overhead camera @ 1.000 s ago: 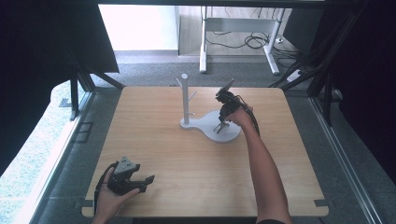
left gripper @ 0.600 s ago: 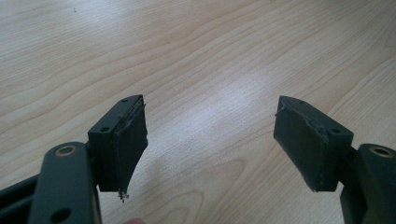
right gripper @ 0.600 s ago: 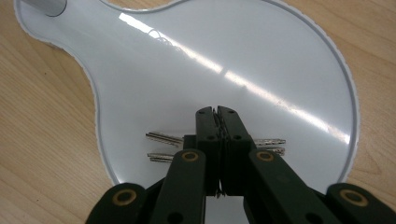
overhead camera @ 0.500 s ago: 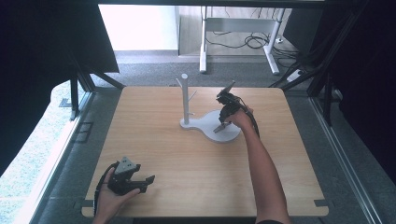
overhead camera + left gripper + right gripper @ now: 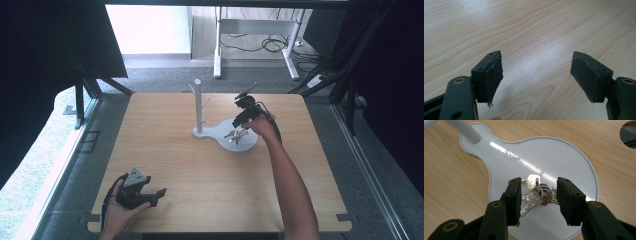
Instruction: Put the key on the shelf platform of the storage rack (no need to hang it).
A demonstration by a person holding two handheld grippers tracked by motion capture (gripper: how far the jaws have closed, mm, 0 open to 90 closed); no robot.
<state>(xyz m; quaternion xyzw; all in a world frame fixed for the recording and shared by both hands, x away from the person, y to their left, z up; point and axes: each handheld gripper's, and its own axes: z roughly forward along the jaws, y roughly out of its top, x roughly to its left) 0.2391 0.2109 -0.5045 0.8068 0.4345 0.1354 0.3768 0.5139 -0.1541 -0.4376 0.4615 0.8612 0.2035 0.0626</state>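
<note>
Judging progress: early stage; the keys [image 5: 537, 193] are bracketed but not yet gripped or lifted.
Done: right gripper [image 5: 538, 201] is brought down over the bunch, one jaw on either side of it.
Left: jaws to be closed on the keys, bunch to be lifted; hanging it on a peg of the stand [image 5: 198, 102] is a likely goal, judged from the layout only.
Right jaws: spread, with the keys between them; no contact with the pads can be made out in the right gripper view.
Left gripper [image 5: 536, 77]: held low over bare desk [image 5: 200, 175] at the near left corner, well apart from the work.
Left jaws: spread wide, nothing between them.
Keys location: lying flat on the round part of the white base plate [image 5: 574, 165], near its middle, away from the post.
Keys look: several silvery metal keys fanned from one ring, one square-headed key pointing toward the post; blades overlap, so the exact count cannot be told.
Base look: glossy white, strong light glare across it.
High view: right gripper [image 5: 243, 112] is seen over the keys [image 5: 235, 135], the left gripper [image 5: 137, 192] near the desk edge.
</note>
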